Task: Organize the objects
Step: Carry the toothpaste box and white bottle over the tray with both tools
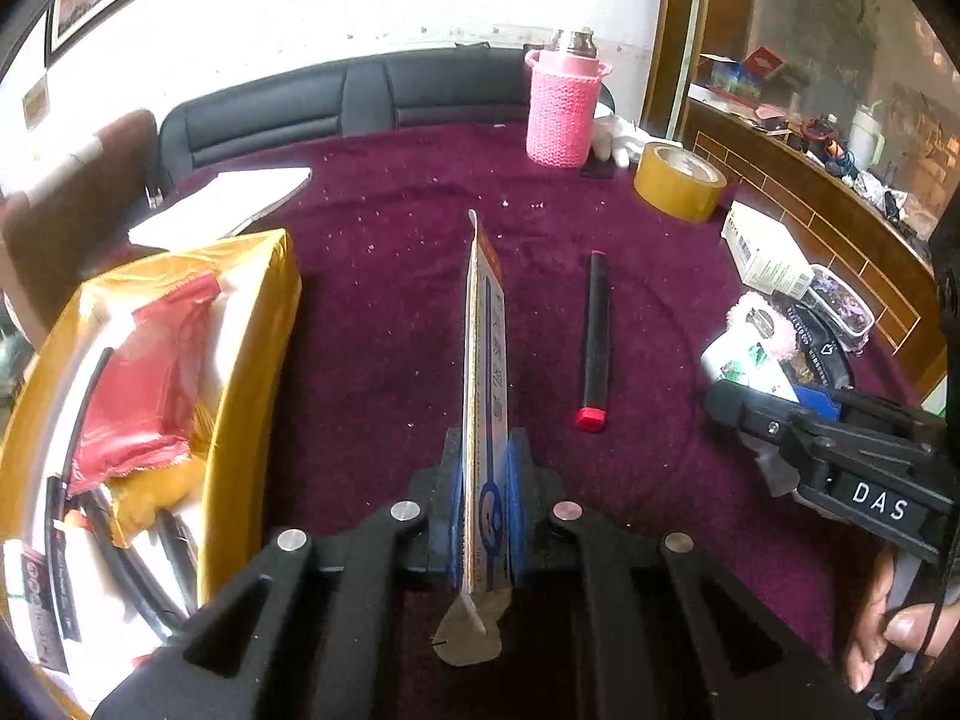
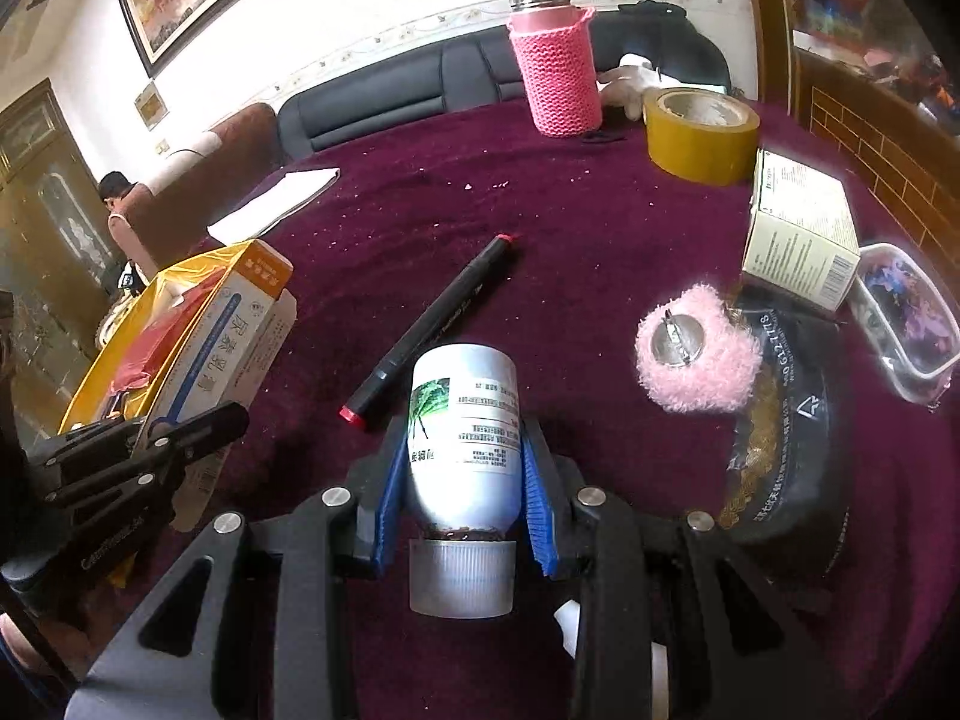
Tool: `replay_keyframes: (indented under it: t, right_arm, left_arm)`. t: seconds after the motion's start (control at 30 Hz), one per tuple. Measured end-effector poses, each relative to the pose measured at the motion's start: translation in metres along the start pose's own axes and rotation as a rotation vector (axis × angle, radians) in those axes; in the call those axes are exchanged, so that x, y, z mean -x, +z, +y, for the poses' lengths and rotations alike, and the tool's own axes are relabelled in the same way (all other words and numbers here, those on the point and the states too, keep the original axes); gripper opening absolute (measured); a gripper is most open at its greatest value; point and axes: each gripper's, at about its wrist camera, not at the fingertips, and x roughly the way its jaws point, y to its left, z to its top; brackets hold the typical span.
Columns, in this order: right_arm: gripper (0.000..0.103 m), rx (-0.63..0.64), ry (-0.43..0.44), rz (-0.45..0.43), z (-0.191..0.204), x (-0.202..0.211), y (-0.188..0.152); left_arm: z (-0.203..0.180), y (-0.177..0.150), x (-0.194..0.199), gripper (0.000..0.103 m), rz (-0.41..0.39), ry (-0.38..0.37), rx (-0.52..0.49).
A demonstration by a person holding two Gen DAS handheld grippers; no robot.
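Blue pads of our left gripper (image 1: 486, 498) pinch a flat carton (image 1: 485, 372) edge-on above the cloth (image 1: 384, 312), a grip that should let it slide upright into the yellow box (image 1: 264, 360) just to the left. Our right gripper (image 2: 462, 498) clamps a white bottle (image 2: 462, 438) by its body, cap toward us, so it cannot roll. Between the two lies a black marker (image 1: 595, 336), untouched. We think the box already holds a red packet (image 1: 144, 384), though glare blurs the rest.
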Motion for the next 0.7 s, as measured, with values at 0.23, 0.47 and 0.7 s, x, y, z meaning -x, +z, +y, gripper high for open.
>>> replay_keyframes:
  t: [0.23,0.47,0.7]
  right_arm:
    - [0.031,0.013,-0.009,-0.013,0.005,0.002,-0.001]
    - [0.031,0.022,-0.023,-0.035,0.006,0.006,0.0]
    - [0.031,0.028,-0.027,-0.052,0.007,0.009,0.0]
  left_arm:
    - [-0.005,-0.002,0.005,0.009,-0.03,0.032,-0.022]
    - [-0.009,-0.002,0.009,0.009,-0.064,0.077,-0.04]
    - [-0.016,-0.003,0.015,0.009,-0.112,0.139,-0.077]
